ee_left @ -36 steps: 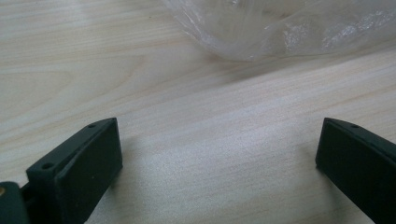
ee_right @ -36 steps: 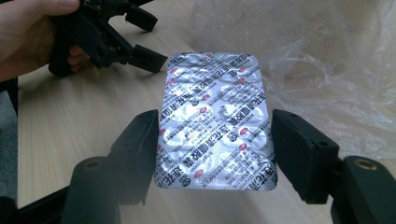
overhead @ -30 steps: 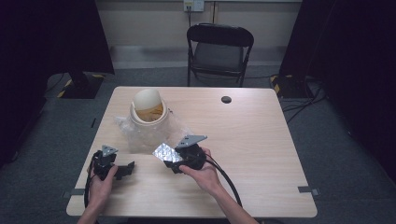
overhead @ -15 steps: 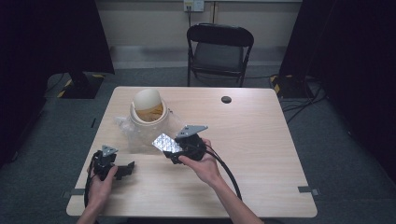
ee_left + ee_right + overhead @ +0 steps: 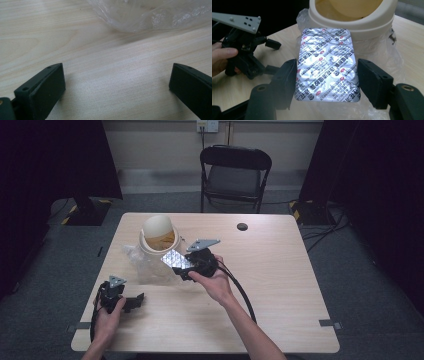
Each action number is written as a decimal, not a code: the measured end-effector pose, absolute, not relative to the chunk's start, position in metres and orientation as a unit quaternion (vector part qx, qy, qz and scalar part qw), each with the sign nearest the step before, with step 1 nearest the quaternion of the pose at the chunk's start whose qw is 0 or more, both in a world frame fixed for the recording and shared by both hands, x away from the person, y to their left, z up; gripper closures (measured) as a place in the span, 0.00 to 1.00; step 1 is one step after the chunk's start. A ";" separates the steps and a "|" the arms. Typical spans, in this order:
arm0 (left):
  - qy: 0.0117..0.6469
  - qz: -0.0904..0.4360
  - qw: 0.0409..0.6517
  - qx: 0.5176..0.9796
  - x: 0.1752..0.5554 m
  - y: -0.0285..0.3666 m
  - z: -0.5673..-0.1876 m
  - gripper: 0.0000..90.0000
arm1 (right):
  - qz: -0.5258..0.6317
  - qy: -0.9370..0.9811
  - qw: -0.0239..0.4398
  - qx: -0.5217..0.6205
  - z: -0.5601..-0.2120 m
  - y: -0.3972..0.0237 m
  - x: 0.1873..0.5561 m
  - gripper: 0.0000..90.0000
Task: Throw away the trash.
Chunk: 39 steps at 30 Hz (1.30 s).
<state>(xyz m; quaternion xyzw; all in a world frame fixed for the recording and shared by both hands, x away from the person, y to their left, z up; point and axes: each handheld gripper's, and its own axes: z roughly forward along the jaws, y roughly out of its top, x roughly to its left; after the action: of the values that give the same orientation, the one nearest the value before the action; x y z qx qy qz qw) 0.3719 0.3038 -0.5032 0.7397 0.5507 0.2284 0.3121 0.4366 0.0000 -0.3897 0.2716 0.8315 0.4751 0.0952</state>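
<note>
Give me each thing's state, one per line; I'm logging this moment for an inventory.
Blister pack: clamped between the right tool's jaws, foil side up, off the table.
Left tool: open, nothing between its jaws, low over the table.
Small bin: upright, swing lid tilted open.
Clear plastic bag: crumpled under and beside the bin.
Chair: unoccupied.

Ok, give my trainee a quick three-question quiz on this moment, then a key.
1. True or false: the left gripper holds the blister pack.
2. Which gripper grips the foil pack: A left, B right?
3. What cream container stands just beyond the pack?

Key: 1 false, its jaws stand open over bare table; 2 B; 3 the small swing-lid bin, beside clear plastic.
</note>
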 end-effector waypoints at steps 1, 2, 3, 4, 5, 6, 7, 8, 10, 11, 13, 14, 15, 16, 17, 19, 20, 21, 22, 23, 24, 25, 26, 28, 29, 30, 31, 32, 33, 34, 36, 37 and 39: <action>0.551 0.228 0.312 0.740 0.372 0.304 -0.503 0.00 | 0.474 0.832 0.096 0.271 -0.388 0.001 0.438 0.38; 0.551 0.228 0.312 0.740 0.372 0.304 -0.503 0.00 | 0.474 0.832 0.097 0.271 -0.386 0.002 0.440 0.38; 0.551 0.228 0.312 0.740 0.372 0.304 -0.503 0.00 | 0.475 0.832 0.097 0.271 -0.385 0.003 0.442 0.38; 0.551 0.228 0.312 0.740 0.372 0.304 -0.503 0.00 | 0.475 0.831 0.097 0.272 -0.384 0.004 0.444 0.38; 0.551 0.228 0.312 0.740 0.372 0.304 -0.503 0.00 | 0.475 0.832 0.097 0.271 -0.382 0.005 0.446 0.38; 0.551 0.228 0.312 0.740 0.372 0.304 -0.503 0.00 | 0.477 0.830 0.099 0.273 -0.380 0.005 0.447 0.38; 0.551 0.228 0.312 0.740 0.372 0.304 -0.503 0.00 | 0.480 0.828 0.098 0.272 -0.378 0.005 0.449 0.38; 0.551 0.228 0.312 0.740 0.372 0.304 -0.503 0.00 | 0.481 0.828 0.099 0.272 -0.376 0.006 0.450 0.38; 0.551 0.228 0.312 0.740 0.372 0.304 -0.503 0.00 | 0.476 0.831 0.103 0.271 -0.373 0.009 0.451 0.38; 0.551 0.228 0.312 0.740 0.372 0.304 -0.503 0.00 | 0.475 0.831 0.104 0.270 -0.372 0.010 0.453 0.38; 0.551 0.228 0.312 0.740 0.372 0.304 -0.503 0.00 | 0.474 0.830 0.105 0.274 -0.371 0.012 0.457 0.38; 0.551 0.228 0.312 0.740 0.372 0.304 -0.503 0.00 | 0.475 0.830 0.106 0.273 -0.371 0.012 0.460 0.38; 0.551 0.228 0.312 0.740 0.372 0.304 -0.503 0.00 | 0.473 0.830 0.105 0.277 -0.370 0.013 0.462 0.38; 0.551 0.228 0.312 0.740 0.372 0.304 -0.503 0.00 | 0.472 0.830 0.104 0.278 -0.370 0.014 0.464 0.38; 0.551 0.228 0.312 0.740 0.372 0.304 -0.503 0.00 | 0.472 0.830 0.104 0.279 -0.369 0.015 0.466 0.38; 0.551 0.228 0.312 0.740 0.372 0.304 -0.503 0.00 | 0.472 0.829 0.107 0.278 -0.367 0.017 0.469 0.38; 0.551 0.228 0.312 0.740 0.372 0.304 -0.503 0.00 | 0.472 0.829 0.108 0.280 -0.366 0.019 0.469 0.38; 0.551 0.228 0.312 0.740 0.372 0.304 -0.503 0.00 | 0.470 0.831 0.108 0.278 -0.366 0.020 0.471 0.38; 0.551 0.228 0.312 0.740 0.372 0.304 -0.503 0.00 | 0.468 0.832 0.109 0.279 -0.366 0.021 0.472 0.38; 0.551 0.228 0.312 0.740 0.372 0.304 -0.503 0.00 | 0.466 0.832 0.108 0.282 -0.366 0.022 0.474 0.38; 0.551 0.228 0.312 0.740 0.372 0.304 -0.503 0.00 | 0.465 0.832 0.107 0.283 -0.367 0.023 0.476 0.38; 0.551 0.228 0.312 0.740 0.372 0.304 -0.503 0.00 | 0.464 0.832 0.108 0.283 -0.368 0.024 0.478 0.38; 0.551 0.228 0.312 0.740 0.372 0.304 -0.503 0.00 | 0.465 0.831 0.106 0.285 -0.368 0.025 0.480 0.38; 0.551 0.228 0.312 0.740 0.372 0.304 -0.503 0.00 | 0.468 0.828 0.102 0.291 -0.369 0.026 0.484 0.38; 0.551 0.228 0.312 0.740 0.372 0.304 -0.503 0.00 | 0.467 0.828 0.105 0.291 -0.370 0.027 0.485 0.38; 0.551 0.228 0.312 0.740 0.372 0.304 -0.503 0.00 | 0.469 0.826 0.105 0.293 -0.370 0.027 0.485 0.38; 0.551 0.228 0.312 0.740 0.372 0.304 -0.503 0.00 | 0.471 0.825 0.104 0.294 -0.369 0.027 0.486 0.38; 0.551 0.228 0.312 0.740 0.372 0.304 -0.503 0.00 | 0.472 0.824 0.105 0.294 -0.369 0.028 0.487 0.38; 0.551 0.228 0.312 0.740 0.372 0.304 -0.503 0.00 | 0.472 0.824 0.104 0.296 -0.369 0.028 0.488 0.38; 0.551 0.228 0.312 0.740 0.372 0.304 -0.503 0.00 | 0.471 0.825 0.106 0.295 -0.369 0.029 0.489 0.38; 0.551 0.228 0.312 0.740 0.372 0.304 -0.503 0.00 | 0.469 0.825 0.105 0.297 -0.368 0.031 0.490 0.38; 0.551 0.228 0.312 0.740 0.372 0.304 -0.503 0.00 | 0.468 0.826 0.107 0.296 -0.367 0.032 0.490 0.38; 0.551 0.228 0.312 0.740 0.372 0.304 -0.503 0.00 | 0.467 0.828 0.108 0.290 -0.365 0.035 0.490 0.38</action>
<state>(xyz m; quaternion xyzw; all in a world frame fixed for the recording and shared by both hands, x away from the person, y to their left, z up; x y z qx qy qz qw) 0.3719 0.3038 -0.5032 0.7397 0.5507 0.2284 0.3121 0.4897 0.0348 -0.3652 0.2904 0.8283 0.4669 0.1078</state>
